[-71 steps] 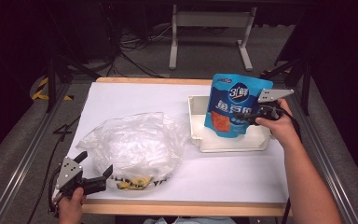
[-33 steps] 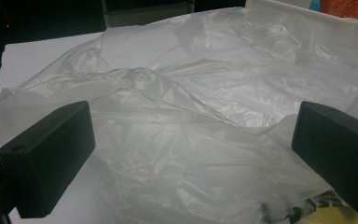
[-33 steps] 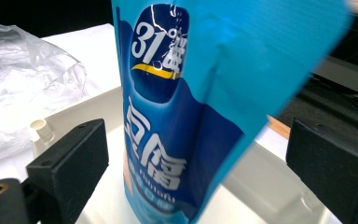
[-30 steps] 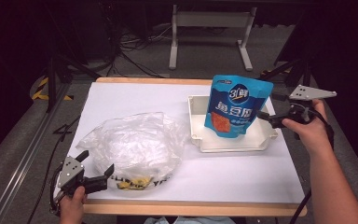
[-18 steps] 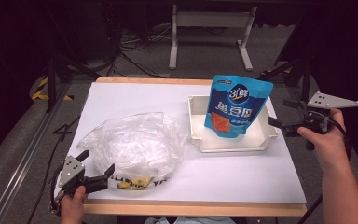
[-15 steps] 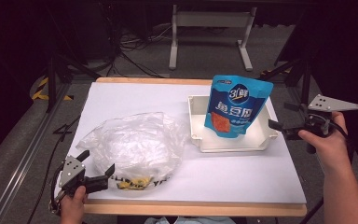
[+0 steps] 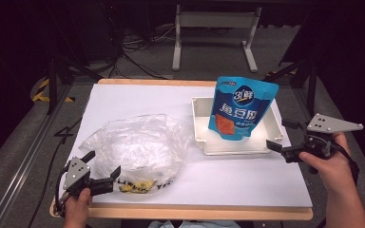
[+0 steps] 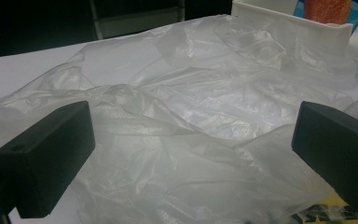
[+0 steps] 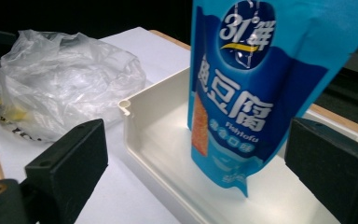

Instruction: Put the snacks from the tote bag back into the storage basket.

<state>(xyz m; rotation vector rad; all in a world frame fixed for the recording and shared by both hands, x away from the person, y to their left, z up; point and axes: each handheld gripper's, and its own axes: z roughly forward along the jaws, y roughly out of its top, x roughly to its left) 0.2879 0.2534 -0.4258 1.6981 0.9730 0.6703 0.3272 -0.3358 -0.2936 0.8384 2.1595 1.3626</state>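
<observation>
The right gripper (image 7: 279,137) has let go of the blue pouch (image 7: 241,108) and drawn back to four o'clock, jaws spread; the pouch stands upright in the white tray (image 7: 200,128), so placing looks done; the left gripper (image 7: 101,167), jaws spread, waits at the plastic bag (image 7: 138,145)

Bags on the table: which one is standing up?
The blue snack pouch, upright in the white tray. The clear plastic bag just lies crumpled on the table, by the left gripper.
</observation>
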